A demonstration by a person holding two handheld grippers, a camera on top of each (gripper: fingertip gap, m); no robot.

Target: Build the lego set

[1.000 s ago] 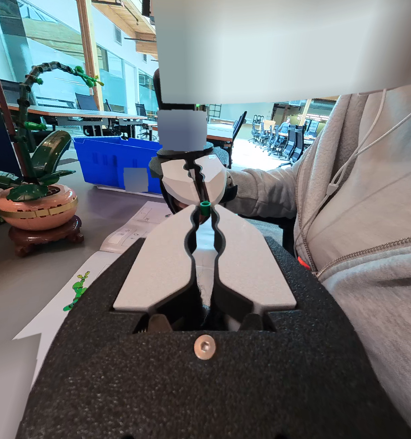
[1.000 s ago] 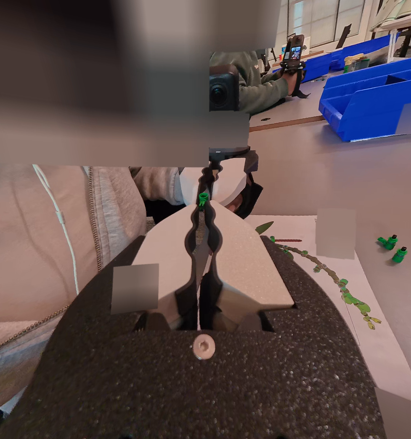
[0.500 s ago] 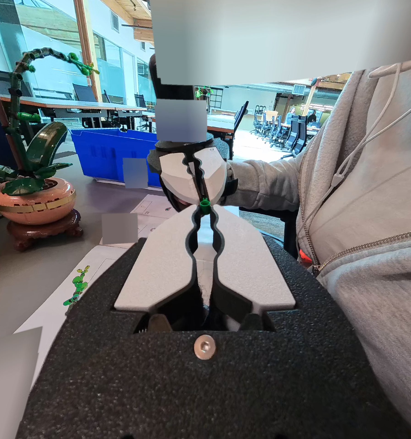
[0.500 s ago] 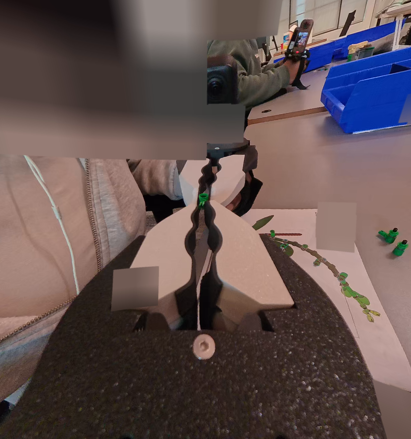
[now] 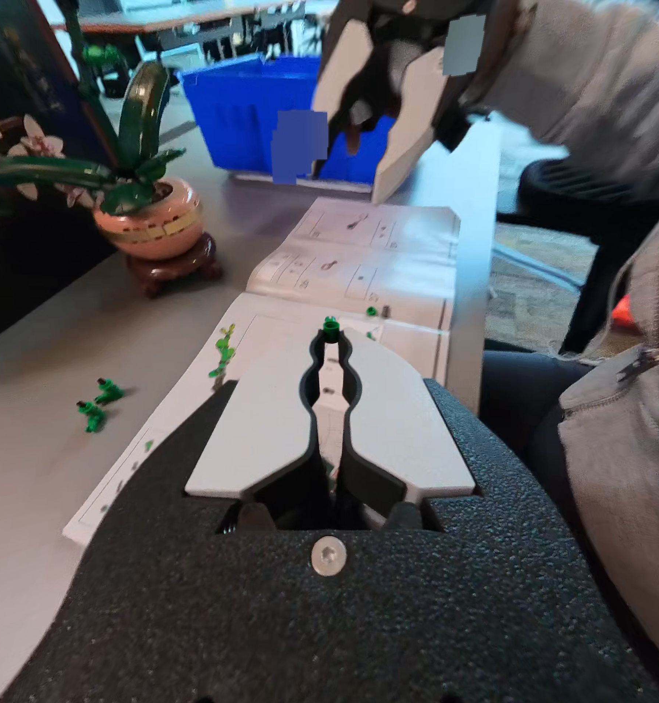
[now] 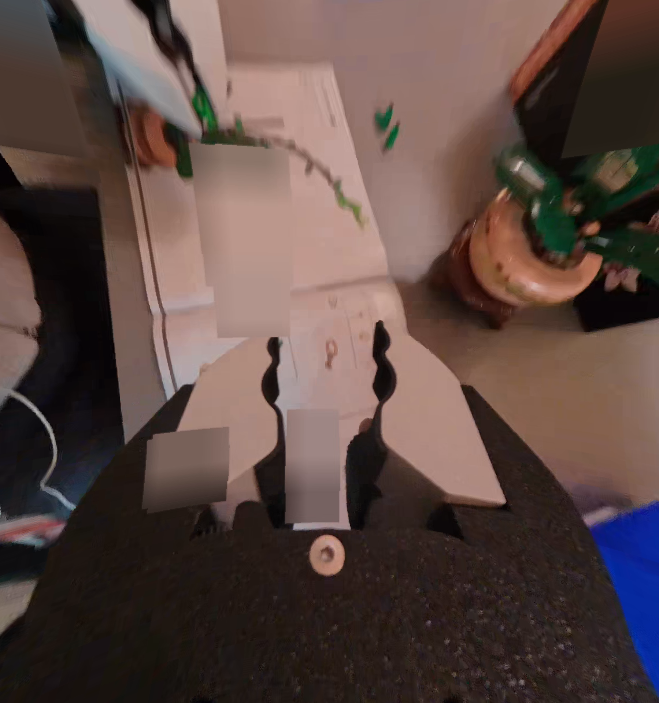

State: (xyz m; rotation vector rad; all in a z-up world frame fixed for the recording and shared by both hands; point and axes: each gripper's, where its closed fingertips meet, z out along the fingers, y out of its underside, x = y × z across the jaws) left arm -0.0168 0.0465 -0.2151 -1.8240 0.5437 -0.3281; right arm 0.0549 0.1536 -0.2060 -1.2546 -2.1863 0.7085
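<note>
In the left wrist view, at the upper left of the frame, one brick-built orchid in a pink pot (image 5: 151,224) is seen on a dark brown stand on the grey tabletop (image 5: 53,380). Lower left, two small green pieces (image 5: 99,403) are seen lying side by side on the tabletop, just beside the paper. At the centre, two open instruction booklets (image 5: 358,258) are spread out, one behind the other; printed diagrams and a green plant drawing are seen on the pages, but the print is too blurred to be read. One small green cylindrical piece (image 5: 331,331) is pinched at the very tips of the left tongs (image 5: 331,338), which are narrowed around it, above the nearer booklet. One more green piece (image 5: 371,312) is seen on the page just beyond. One blue bin (image 5: 244,110) stands at the upper centre. At the upper right, the right tongs (image 5: 362,152) are seen spread wide, motion-blurred, with nothing between them.

In the right wrist view, the right tongs (image 6: 326,338) are shown wide apart and bare over a booklet page, with the pot (image 6: 529,266) at the right.
</note>
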